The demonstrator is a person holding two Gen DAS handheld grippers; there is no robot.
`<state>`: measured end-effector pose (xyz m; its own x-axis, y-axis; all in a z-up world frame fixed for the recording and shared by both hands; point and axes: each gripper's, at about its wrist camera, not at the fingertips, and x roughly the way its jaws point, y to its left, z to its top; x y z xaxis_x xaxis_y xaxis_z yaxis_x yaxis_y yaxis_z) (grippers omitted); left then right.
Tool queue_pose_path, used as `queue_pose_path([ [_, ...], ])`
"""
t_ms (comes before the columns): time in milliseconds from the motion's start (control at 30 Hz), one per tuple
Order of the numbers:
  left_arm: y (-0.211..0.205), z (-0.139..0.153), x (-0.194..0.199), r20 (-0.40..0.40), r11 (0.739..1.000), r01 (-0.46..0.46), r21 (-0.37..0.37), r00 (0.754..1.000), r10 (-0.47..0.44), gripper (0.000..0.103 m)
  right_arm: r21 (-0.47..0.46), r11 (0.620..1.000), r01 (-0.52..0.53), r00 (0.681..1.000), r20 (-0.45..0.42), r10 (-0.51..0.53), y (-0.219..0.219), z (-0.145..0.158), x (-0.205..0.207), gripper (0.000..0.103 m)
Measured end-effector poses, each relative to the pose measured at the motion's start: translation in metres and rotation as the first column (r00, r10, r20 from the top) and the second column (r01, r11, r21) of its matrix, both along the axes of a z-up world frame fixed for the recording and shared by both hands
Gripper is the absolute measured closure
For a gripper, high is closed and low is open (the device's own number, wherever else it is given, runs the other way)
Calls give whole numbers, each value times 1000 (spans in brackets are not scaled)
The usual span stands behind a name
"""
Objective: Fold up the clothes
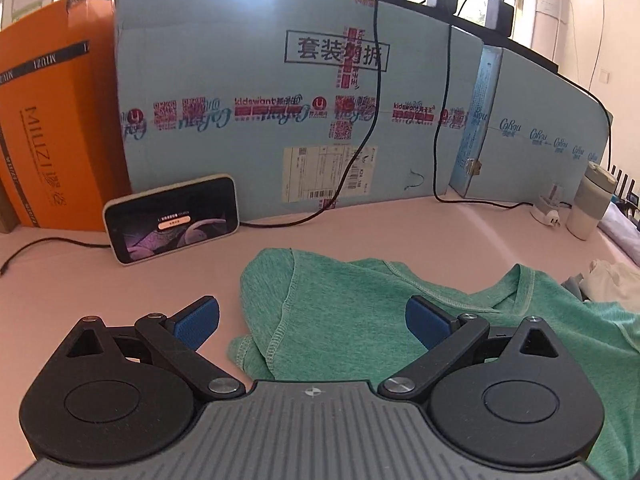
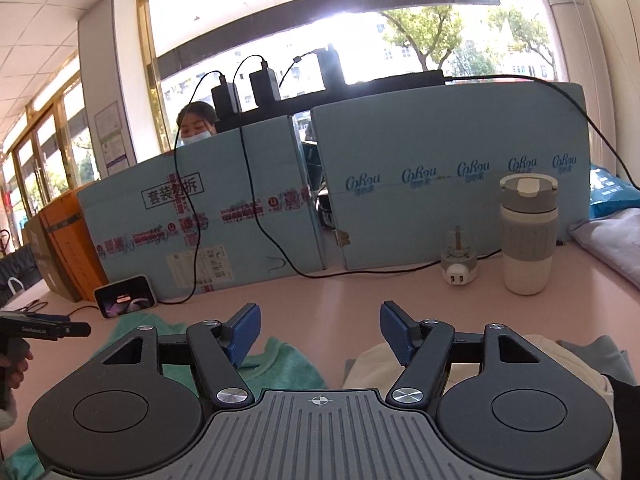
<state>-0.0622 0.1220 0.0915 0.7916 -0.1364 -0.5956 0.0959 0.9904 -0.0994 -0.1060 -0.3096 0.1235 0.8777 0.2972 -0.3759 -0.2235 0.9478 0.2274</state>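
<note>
Green T-shirt [image 1: 360, 312]: crumpled on pink table [image 1: 120, 288], neckline up, partly under left gripper [image 1: 312, 320].
Left gripper: blue pads wide apart, nothing betw. them.
Right gripper [image 2: 320, 334]: pads apart, empty, above table; green shirt lower left, cream garment [image 2: 372, 364] lower right.
Phone [image 1: 172, 216]: propped vs. blue cardboard panel [image 1: 280, 80], screen lit, cable attached.
Tumbler [image 2: 528, 236]: upright nr. white charger [image 2: 459, 268].
Orange box [image 1: 52, 120]: far left.

Heathered green knit shirt [image 1: 360, 312] with stitched seams, smooth matt pink table [image 1: 120, 300], matt printed cardboard boxes [image 1: 260, 80], glossy phone screen [image 1: 176, 220], left gripper [image 1: 312, 320] in matt black plastic, ribbed blue pads [image 1: 198, 322], shiny metal screws.
</note>
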Motion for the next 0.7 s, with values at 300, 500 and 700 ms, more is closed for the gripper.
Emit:
queue_pose_path([
  [300, 10, 85, 11, -12, 999, 43, -17, 999, -43, 3, 136, 983, 125, 958, -273, -84, 5, 13, 28, 35],
  [500, 17, 145, 17, -13, 997, 75, -24, 997, -75, 3, 218, 955, 203, 945, -298, -133, 9, 65, 6, 33],
  [700, 19, 196, 15, 41, 993, 119, 5, 992, -119, 3, 254, 940, 225, 963, -203, -176, 19, 122, -26, 28],
])
